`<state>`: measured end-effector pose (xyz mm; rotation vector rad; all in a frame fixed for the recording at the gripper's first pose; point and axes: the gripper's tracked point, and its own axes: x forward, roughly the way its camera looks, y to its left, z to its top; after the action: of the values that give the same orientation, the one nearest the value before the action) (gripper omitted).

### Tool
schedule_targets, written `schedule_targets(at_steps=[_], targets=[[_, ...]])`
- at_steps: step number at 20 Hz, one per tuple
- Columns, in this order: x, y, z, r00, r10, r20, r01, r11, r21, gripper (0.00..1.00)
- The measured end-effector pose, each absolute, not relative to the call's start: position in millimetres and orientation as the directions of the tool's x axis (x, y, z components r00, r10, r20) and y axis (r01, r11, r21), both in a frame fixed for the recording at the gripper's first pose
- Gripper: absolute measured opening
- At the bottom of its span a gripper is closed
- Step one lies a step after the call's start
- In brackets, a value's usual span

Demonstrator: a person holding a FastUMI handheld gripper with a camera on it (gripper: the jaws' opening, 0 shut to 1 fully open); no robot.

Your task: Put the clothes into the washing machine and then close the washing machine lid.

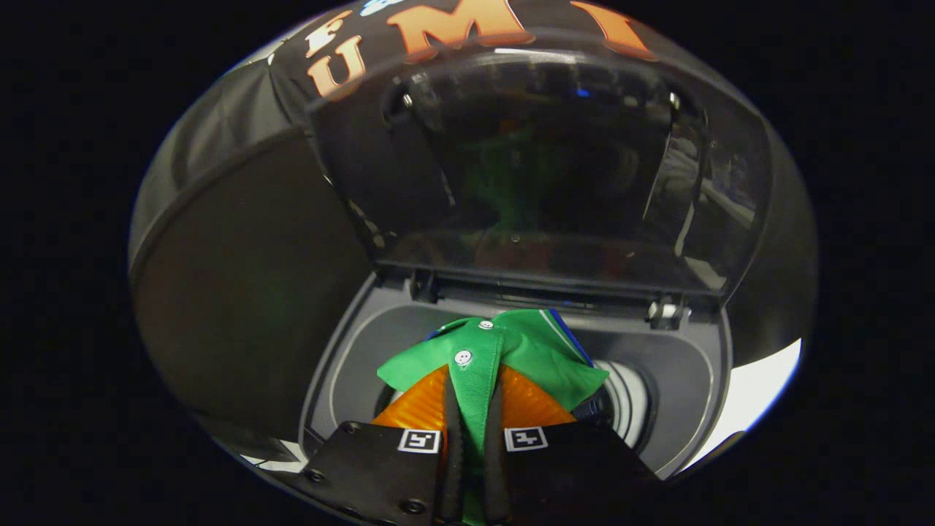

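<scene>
The tool [473,431] points forward and down, its fingers [451,438] nearly closed.

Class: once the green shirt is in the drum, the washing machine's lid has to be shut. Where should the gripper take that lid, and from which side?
Take the lid at its free top edge, from the front. It stands upright, hinged at the rear of the opening beyond the shirt, which the gripper grips.

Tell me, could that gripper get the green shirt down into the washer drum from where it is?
Probably yes. The gripper is shut on the green shirt, which hangs right over the drum opening. The lid stands raised behind it, so nothing visible blocks the way down.
</scene>
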<state>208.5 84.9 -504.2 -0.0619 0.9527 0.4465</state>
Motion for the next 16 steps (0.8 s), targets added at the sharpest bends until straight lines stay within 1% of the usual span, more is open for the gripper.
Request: schedule_targets(at_steps=[6,11,14,16], targets=[[213.9,73.3,-545.9,0.414,0.233,-0.880,-0.250,0.959,0.137,0.18],[206.1,67.7,-581.0,0.289,0.147,-0.946,-0.170,0.980,0.100,0.19],[206.1,59.6,-591.2,0.275,0.100,-0.956,-0.149,0.987,0.060,0.19],[207.2,58.5,-591.8,0.283,0.098,-0.954,-0.148,0.987,0.057,0.22]])
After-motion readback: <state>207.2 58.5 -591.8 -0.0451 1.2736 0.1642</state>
